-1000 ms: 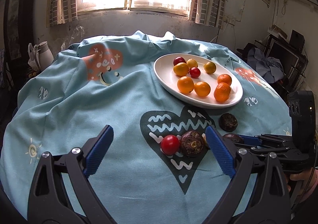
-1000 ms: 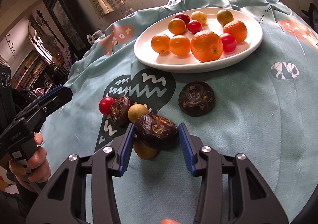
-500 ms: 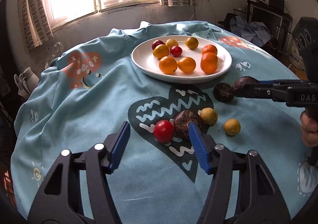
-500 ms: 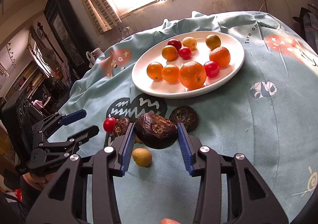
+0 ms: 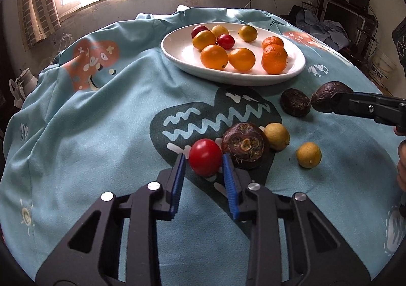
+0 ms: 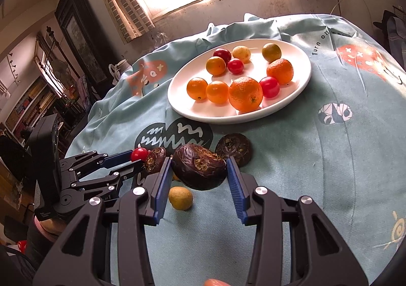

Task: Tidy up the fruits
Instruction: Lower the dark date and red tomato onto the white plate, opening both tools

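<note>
My left gripper (image 5: 204, 163) is shut on a red cherry tomato (image 5: 205, 156) that rests on the blue cloth beside a dark brown wrinkled fruit (image 5: 245, 145). My right gripper (image 6: 199, 168) is shut on another dark wrinkled fruit (image 6: 199, 170) and holds it above the cloth; it also shows at the right of the left wrist view (image 5: 327, 97). A white oval plate (image 6: 299, 83) holds oranges, kumquats and cherry tomatoes. A third dark fruit (image 6: 234, 147) and two small yellow fruits (image 5: 308, 154) lie loose on the cloth.
The round table wears a blue patterned cloth (image 5: 101, 133) that is bunched up at the far side under the window. A white jug (image 5: 17, 88) stands off the table's left. Cluttered shelves and furniture surround the table.
My left gripper moved forward and closed on the red cherry tomato. My right gripper lifted the dark fruit higher and toward the plate.
</note>
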`<state>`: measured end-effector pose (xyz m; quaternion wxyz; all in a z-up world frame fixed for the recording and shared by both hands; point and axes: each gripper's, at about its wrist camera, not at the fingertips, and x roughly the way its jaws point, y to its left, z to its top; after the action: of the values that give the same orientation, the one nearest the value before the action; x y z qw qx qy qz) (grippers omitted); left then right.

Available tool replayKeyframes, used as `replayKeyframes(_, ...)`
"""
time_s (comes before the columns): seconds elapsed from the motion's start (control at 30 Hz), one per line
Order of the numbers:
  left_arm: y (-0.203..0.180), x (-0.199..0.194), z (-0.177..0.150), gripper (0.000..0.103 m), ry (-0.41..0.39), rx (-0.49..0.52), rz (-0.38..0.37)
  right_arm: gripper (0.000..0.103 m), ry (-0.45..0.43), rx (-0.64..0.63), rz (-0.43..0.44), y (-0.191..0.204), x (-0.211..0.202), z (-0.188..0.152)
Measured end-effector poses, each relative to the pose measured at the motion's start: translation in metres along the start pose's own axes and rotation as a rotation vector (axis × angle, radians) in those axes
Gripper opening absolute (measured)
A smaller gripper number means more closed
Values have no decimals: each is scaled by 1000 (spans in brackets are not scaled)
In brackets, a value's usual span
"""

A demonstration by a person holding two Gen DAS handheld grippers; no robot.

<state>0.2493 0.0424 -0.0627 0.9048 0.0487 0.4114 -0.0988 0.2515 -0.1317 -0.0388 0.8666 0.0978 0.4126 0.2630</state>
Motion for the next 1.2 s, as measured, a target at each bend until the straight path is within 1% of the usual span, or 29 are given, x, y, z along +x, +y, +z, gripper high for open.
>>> replayKeyframes(0.1, 2, 5, 4, 31, 6, -22, -11, 44, -3, -2, 1, 0, -1, 0)
replayKeyframes(0.2, 4, 12, 4, 30, 39, -36, -23, 44, -3, -3, 0, 0, -2, 0)
replayKeyframes(0.3, 3, 10, 3, 27, 33, -30, -19, 44, -3, -5, 0, 1, -2, 0)
replayKeyframes(0.53, 1, -1, 3, 27, 1, -27, -6, 44, 5, -15, 2, 3, 0, -1)
replayKeyframes(0.63, 3, -13, 3, 27, -24, -69, -36, 44, 2, -33, 15, 6, -1, -3)
replayKeyframes(0.7, 0, -22, 9, 27, -42, -77, -56, 44, -10, -57, 26, 10, -3, -2)
replayKeyframes(0.77, -3, -28, 24, 27, -60, -67, -86, 44, -53, -66, 32, 11, -8, 7)
replayKeyframes(0.87, -7, -26, 60, 27, -84, -43, -100, 44, -148, -65, -24, 2, -12, 34)
replayKeyframes(0.93, -9, -14, 86, 27, -91, -34, -104, 44, -183, -54, -60, -9, -7, 54)
replayKeyframes(1.07, -12, 25, 126, 27, -73, -34, -89, 44, -201, -33, -114, -31, 15, 85)
replayKeyframes(1.2, -9, 60, 144, 27, -33, -46, -60, 44, -172, -19, -127, -47, 39, 99)
